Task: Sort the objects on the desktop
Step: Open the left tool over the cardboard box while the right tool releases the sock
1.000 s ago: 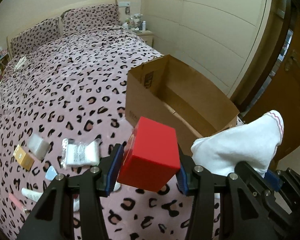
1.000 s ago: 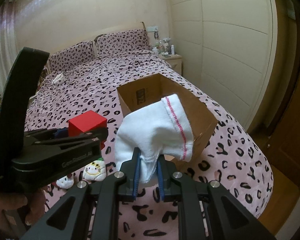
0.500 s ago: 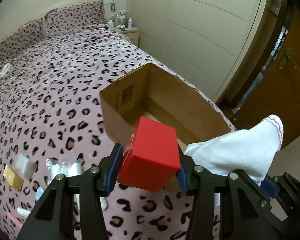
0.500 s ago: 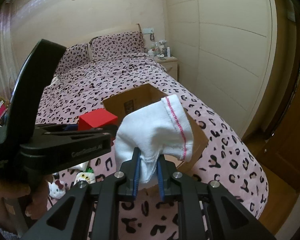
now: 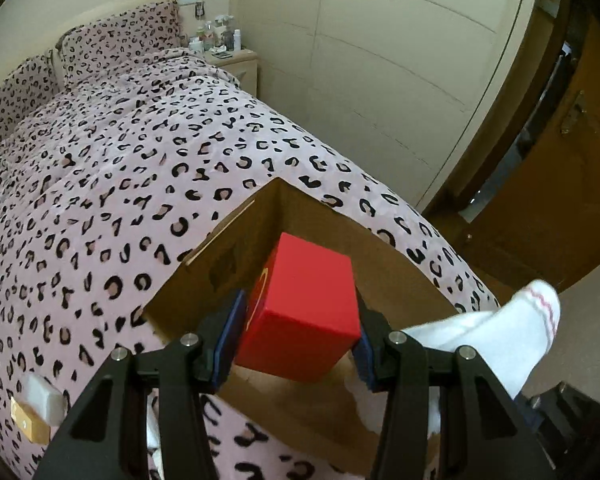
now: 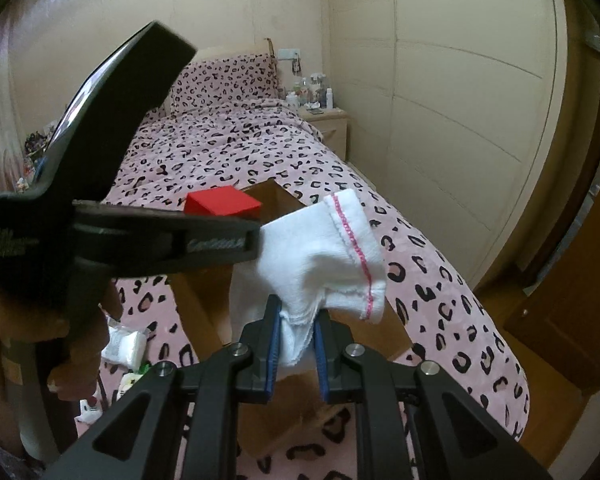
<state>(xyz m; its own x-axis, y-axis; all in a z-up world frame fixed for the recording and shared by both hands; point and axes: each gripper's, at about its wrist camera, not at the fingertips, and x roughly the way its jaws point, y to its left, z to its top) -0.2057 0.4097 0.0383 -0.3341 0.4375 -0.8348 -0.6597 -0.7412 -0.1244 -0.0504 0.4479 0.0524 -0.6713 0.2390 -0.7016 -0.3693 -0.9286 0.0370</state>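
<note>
Left wrist view: the left gripper has its jaws part-way open and clamped on the two side faces of a red box, which is carried clear of the bed. The box hangs over the open mouth of the cardboard carton, above its near half; the carton's long axis runs away from the jaws toward the upper left, its far corner pointing up the leopard-print bedspread.

Right wrist view: the right gripper has its jaws closed tight on the bunched end of a white sock, whose pink-stitched cuff stands above and beyond the fingertips. The sock appears to sit over the carton's near right rim, though the sock hides the rim itself.

Judgement: the left gripper is the nearer to a clean drop, since the box already lies inside the carton's outline; the sock likely needs a little more reach inward.
</note>
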